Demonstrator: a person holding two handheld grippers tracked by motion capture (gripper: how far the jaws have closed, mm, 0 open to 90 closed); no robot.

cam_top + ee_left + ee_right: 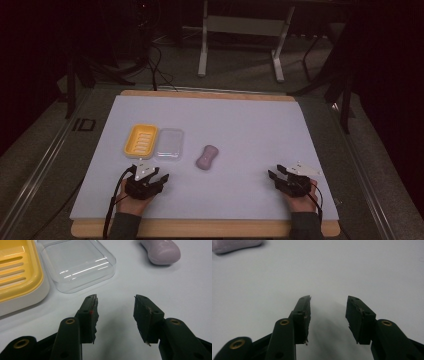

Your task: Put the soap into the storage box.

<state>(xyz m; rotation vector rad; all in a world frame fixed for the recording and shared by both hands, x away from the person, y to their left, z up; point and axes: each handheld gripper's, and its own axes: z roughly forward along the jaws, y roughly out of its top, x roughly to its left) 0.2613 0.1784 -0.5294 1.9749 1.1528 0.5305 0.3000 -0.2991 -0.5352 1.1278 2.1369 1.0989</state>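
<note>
Both grippers rest near the table's [250,115] front edge, the left gripper [159,181] and the right gripper [274,172] each with jaws standing apart on nothing. Just beyond the left one lie a yellow soap dish [140,141] and a clear lid [170,143] side by side. A lilac soap bar [207,157] lies between the two grippers, farther up the table.

the white mat [250,120] lies bare between the left gripper [159,178] and the right gripper [274,175], and across its far half. just ahead of the left gripper stand the yellow soap dish [140,140] and the clear lid [169,143], side by side. the lilac soap [207,157] lies right of them, a bare lane between it and the lid.
</note>
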